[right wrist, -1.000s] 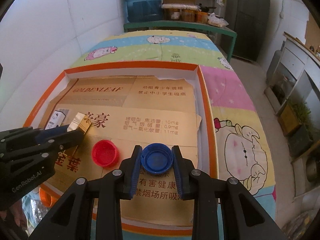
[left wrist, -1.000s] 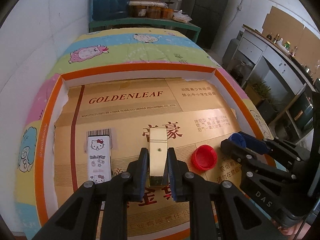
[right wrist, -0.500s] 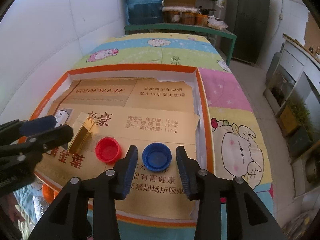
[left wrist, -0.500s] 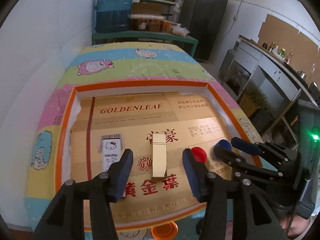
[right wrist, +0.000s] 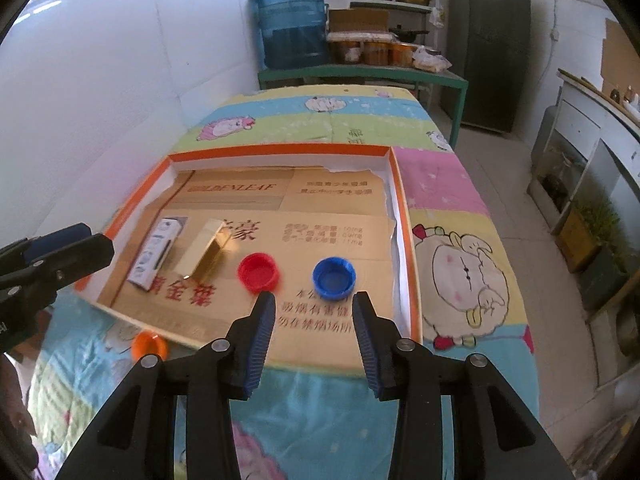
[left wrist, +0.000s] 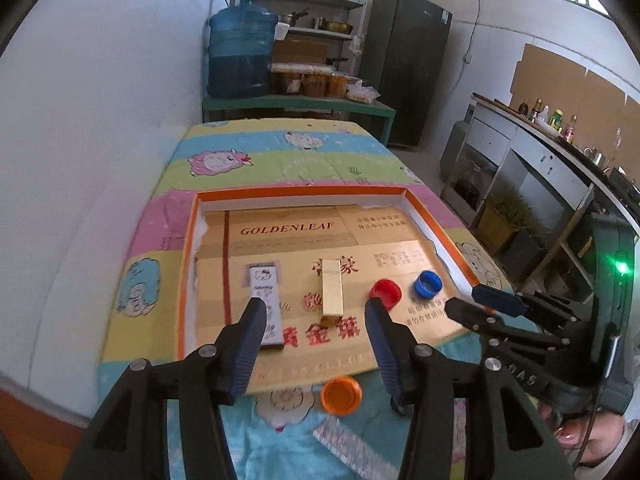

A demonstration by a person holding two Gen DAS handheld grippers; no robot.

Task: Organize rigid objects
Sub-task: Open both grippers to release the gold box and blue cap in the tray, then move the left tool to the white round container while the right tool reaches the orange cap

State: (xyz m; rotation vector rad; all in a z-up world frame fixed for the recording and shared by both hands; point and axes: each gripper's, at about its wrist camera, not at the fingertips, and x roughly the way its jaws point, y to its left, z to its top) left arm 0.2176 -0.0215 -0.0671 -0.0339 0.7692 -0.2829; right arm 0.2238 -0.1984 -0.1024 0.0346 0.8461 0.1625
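An orange-rimmed tray (left wrist: 192,240) lined with gold cardboard holds a Hello Kitty box (left wrist: 266,300), a gold box (left wrist: 332,288), a red cap (left wrist: 386,291) and a blue cap (left wrist: 428,283), lying in a row. The same row shows in the right wrist view: Hello Kitty box (right wrist: 158,252), gold box (right wrist: 204,250), red cap (right wrist: 258,272), blue cap (right wrist: 334,278). My left gripper (left wrist: 316,324) is open and empty, held back above the tray's near edge. My right gripper (right wrist: 314,312) is open and empty, just short of the blue cap.
An orange cap (left wrist: 341,395) lies on the cartoon-print quilt (left wrist: 280,148) in front of the tray, beside a clear ruler (left wrist: 352,452). A green bench (left wrist: 296,104) with a blue water jug (left wrist: 240,56) stands behind. A white wall runs along the left.
Both grippers opened, releasing the gold box and the blue cap onto the cardboard, then pulled back and up from the tray.
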